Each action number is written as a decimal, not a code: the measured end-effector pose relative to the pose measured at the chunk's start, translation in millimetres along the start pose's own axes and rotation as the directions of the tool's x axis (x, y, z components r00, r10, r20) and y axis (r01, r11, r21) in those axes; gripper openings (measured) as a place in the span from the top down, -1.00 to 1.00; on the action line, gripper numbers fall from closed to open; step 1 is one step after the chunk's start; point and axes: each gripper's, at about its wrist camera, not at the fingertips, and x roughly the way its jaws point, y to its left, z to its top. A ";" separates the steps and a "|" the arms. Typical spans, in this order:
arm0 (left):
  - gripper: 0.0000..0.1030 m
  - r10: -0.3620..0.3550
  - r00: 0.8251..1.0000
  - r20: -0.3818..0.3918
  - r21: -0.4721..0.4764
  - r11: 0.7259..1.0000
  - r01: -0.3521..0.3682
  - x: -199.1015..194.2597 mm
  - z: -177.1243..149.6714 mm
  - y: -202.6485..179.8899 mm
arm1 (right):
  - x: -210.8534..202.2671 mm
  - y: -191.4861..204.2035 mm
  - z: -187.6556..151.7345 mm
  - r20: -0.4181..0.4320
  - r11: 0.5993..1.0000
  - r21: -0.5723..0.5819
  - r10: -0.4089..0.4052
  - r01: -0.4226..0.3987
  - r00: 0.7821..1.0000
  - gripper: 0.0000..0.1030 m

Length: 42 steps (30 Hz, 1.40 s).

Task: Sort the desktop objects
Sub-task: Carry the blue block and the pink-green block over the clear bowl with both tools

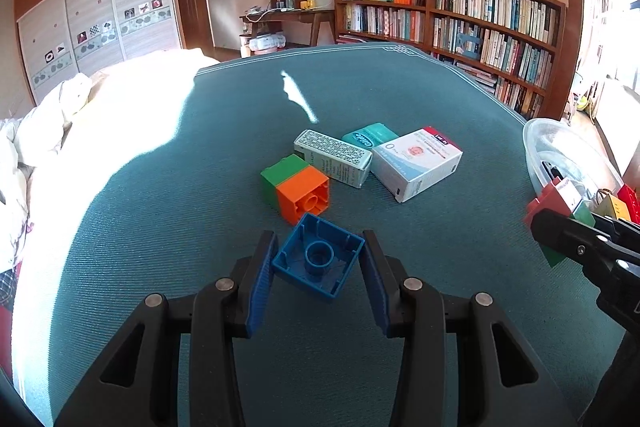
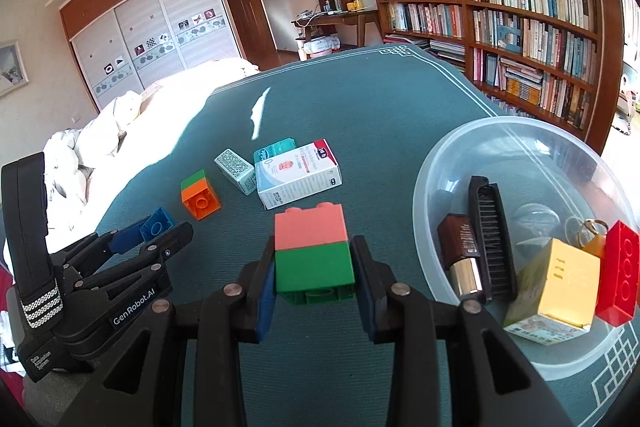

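Two handheld grippers, each clamped on a toy block, above a teal tabletop strewn with blocks and small cartons.

The left gripper (image 1: 319, 259) grips a blue block (image 1: 318, 262) by two opposite sides, the block's hollow underside turned to the camera; the right gripper (image 2: 314, 267) is closed on a pink-and-green block (image 2: 312, 251), its pads against the green lower half. Ahead of both, on the teal table cover (image 1: 200, 227), lie an orange-and-green block (image 1: 298, 189), a speckled carton (image 1: 334, 157), a teal carton (image 1: 370, 135) and a white carton (image 1: 416, 163). Beside the right gripper stands a clear plastic bowl (image 2: 500, 135) holding a yellow box (image 2: 554, 289), a red block (image 2: 618, 277) and a black comb (image 2: 490, 237).
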 end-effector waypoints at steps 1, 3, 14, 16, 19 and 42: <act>0.13 -0.003 1.000 -0.001 0.005 1.000 0.003 0.0 0.1 -2.8 | 0.2 -1.7 -0.3 -0.001 1.000 0.004 -0.001 0.001 1.000 0.26; 0.13 -0.009 1.000 -0.003 0.015 1.000 0.009 0.2 0.5 -8.2 | -0.2 -5.1 -1.1 0.000 1.000 0.009 -0.002 0.002 1.000 0.26; 0.13 -0.029 1.000 0.005 0.055 0.998 0.029 -4.4 5.2 -32.4 | -12.3 -27.2 3.3 0.040 0.999 0.046 -0.027 0.025 0.999 0.26; 0.13 -0.034 0.999 0.008 0.062 0.998 0.033 -5.2 6.9 -36.6 | -14.6 -32.2 4.3 0.048 0.998 0.054 -0.037 0.034 0.998 0.26; 0.13 -0.041 0.999 0.012 0.072 0.997 0.040 -6.6 9.5 -42.7 | -19.3 -39.6 6.5 0.062 0.997 0.067 -0.048 0.044 0.997 0.26; 0.13 -0.115 0.993 0.030 0.132 0.985 0.110 -7.4 27.1 -89.1 | -41.0 -90.4 11.3 0.119 0.978 0.167 -0.143 0.123 0.983 0.26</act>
